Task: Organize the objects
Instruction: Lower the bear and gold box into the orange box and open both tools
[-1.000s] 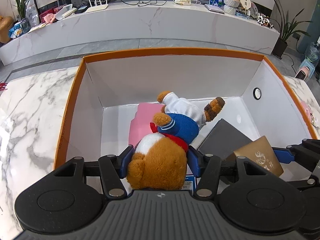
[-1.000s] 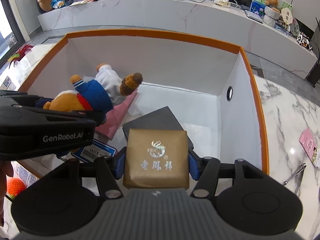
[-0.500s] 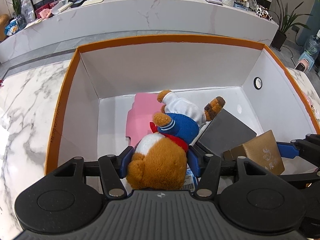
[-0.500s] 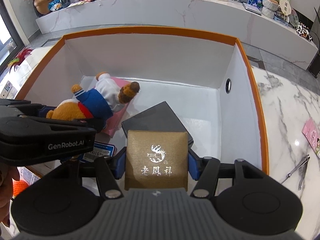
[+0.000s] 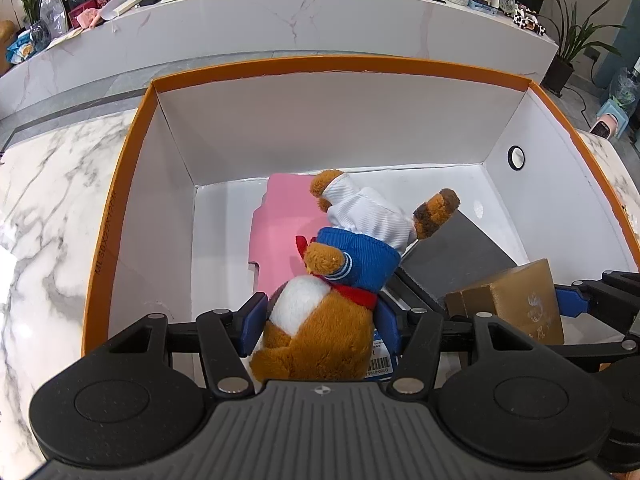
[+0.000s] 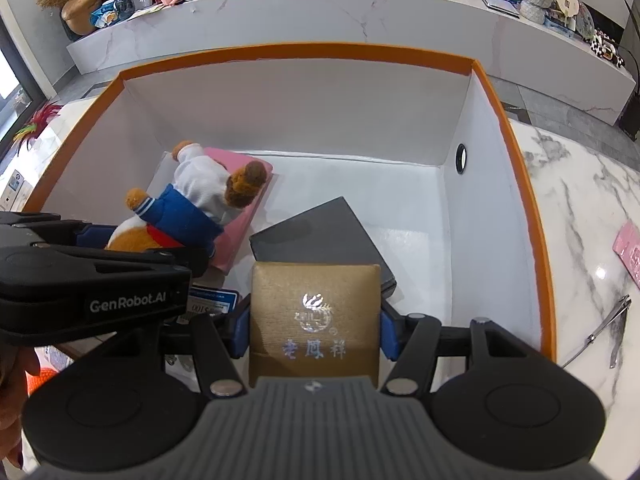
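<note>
Over the near edge of the orange-rimmed box [image 5: 120, 208] both grippers are loaded, so the next bit looks like a drop. The left gripper [image 5: 320, 330] has its blue pads clamped on the head of the plush bear [image 5: 340, 280]; its body runs forward and slightly right from the fingers, feet dangling toward the far wall right above the pink flat box [image 5: 280, 220]. Long axis is basically in line with the fingers, so I'd guess it flops forward onto the pink one once let go. The right gripper [image 6: 314, 334] is pinching the gold box [image 6: 314, 320] by its sides, label up, sitting just above the near end of the dark grey box [image 6: 320, 236] on the floor of the carton. Count: one bear, one gold box, one pink box, one grey box, plus one barcode-labelled thing [image 6: 212, 302] by the near wall, can't tell what it is. Left gripper's nearer the pink side, right nearer the grey.
</note>
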Available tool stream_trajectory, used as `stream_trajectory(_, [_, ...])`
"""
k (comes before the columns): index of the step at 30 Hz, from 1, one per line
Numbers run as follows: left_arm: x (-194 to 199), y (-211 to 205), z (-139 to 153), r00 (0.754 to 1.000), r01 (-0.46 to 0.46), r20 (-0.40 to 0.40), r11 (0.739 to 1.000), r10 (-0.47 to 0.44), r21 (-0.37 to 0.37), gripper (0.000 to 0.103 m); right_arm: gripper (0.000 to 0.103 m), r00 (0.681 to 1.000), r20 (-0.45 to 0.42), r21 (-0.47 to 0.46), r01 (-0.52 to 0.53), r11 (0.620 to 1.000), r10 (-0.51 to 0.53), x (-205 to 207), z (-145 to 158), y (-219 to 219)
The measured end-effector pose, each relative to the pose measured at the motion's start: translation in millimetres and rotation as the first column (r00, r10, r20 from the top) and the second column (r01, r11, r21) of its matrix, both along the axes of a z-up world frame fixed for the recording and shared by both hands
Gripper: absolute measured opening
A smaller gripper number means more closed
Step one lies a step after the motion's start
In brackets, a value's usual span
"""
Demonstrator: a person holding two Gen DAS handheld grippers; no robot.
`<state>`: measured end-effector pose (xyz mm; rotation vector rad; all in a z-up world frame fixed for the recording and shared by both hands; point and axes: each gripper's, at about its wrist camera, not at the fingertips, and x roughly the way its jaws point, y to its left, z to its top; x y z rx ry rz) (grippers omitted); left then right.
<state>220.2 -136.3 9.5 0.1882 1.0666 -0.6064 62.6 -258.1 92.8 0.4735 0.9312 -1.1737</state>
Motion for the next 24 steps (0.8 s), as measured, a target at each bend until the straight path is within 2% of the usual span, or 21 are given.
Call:
stream_trajectory(1, [-0.1,-0.5,-0.1,1.0,0.0,0.002,1.0,0.0,0.001,0.067,0.062,1.0,-0.001,0.0,0.001,1.0,-0.001,0.8,-0.4,-0.3])
stream_trajectory(5, [-0.4,-0.8,-0.6,1.0,-0.002,0.004,1.0,0.002,0.001,0.067,0.074,1.0,-0.014,-0.013,0.003,1.0,-0.003,0.5,-1.6,0.4])
stream_trajectory(11, [-1.3,-0.3,2.5,0.999,-0.009,0.034,1.0,0.008,0.005,0.067,0.084,1.0,-0.025,-0.032,-0.003,0.999,0.003,2.2,-1.1,2.3])
stream_trajectory(19, [-1.0,3.2,6.0,0.999,-0.011,0.031,1.0,0.011,-0.022,0.067,0.087,0.999,-0.027,-0.043,-0.026,0.999,0.025,1.7,0.1,3.6])
stream_trajectory(24, [-3.7,3.8,9.0,0.999,-0.012,0.04,0.999,0.013,-0.036,0.072,0.09,0.999,-0.028,-0.055,-0.041,0.998,0.039,2.9,3.5,4.7])
